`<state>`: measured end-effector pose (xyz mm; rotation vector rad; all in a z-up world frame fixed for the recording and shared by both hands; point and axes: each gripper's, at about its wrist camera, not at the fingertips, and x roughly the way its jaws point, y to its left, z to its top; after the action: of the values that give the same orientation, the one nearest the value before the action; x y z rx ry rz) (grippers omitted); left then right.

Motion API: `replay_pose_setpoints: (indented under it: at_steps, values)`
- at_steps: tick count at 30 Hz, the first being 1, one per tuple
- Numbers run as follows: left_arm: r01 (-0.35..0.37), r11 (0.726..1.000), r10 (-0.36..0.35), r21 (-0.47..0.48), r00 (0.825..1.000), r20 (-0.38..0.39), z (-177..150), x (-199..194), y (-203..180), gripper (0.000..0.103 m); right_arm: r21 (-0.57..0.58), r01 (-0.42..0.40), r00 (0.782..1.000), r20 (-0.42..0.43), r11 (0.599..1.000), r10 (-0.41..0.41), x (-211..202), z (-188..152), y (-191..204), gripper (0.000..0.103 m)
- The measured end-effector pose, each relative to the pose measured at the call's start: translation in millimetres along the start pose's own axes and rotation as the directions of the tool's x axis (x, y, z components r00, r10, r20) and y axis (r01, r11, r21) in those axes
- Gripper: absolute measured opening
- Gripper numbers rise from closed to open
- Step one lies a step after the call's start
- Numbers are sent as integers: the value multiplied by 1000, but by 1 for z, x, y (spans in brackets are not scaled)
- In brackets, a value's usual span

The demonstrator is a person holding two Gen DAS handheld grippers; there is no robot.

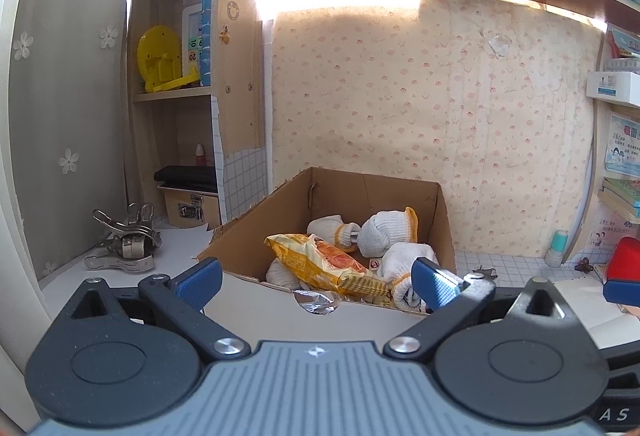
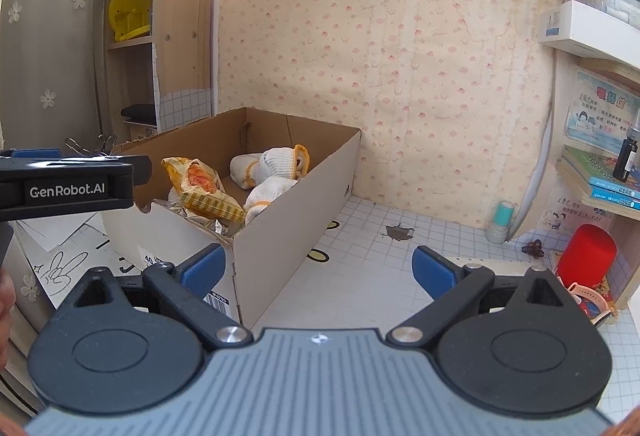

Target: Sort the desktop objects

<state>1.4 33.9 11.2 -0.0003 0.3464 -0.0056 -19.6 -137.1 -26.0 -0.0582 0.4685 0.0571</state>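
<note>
The left gripper hangs with its blue pads spread wide and nothing between them, just above the near wall of the box, an open cardboard carton on the counter. Inside the box lie white knit gloves with orange cuffs, heaped toward the back and right, and a yellow-orange snack bag slanted across the front over a crumpled foil wrapper; the print on the bag is too small to read. The right gripper also stands apart and empty, low over the gridded counter beside the box's right front corner. In the right wrist view the side of the left gripper shows at the left edge, marked "GenRobot.AI". The box's near end carries a white label with "40" and a barcode sticker whose figures are not legible. A sheet of paper with a drawn hand making a V sign lies on the counter left of the box. Steel clips sit in a pile at the counter's far left, well apart from the box. A red cylinder stands at the right, near a teal-capped bottle against the wall. On the shelf at the left a yellow toy stands beside a card showing "10" and "20". A poster with Chinese characters hangs at the right, unreadable here.
</note>
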Motion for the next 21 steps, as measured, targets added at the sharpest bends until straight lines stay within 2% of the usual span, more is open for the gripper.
replay_pose_setpoints:
  at_steps: [21]
  values:
    - [-3, 999, 2, -37, 1000, -20, 0, 4, 5, 103, 4, 7, 1000, -11, 1000, -7, 3, -4, -2, 97]
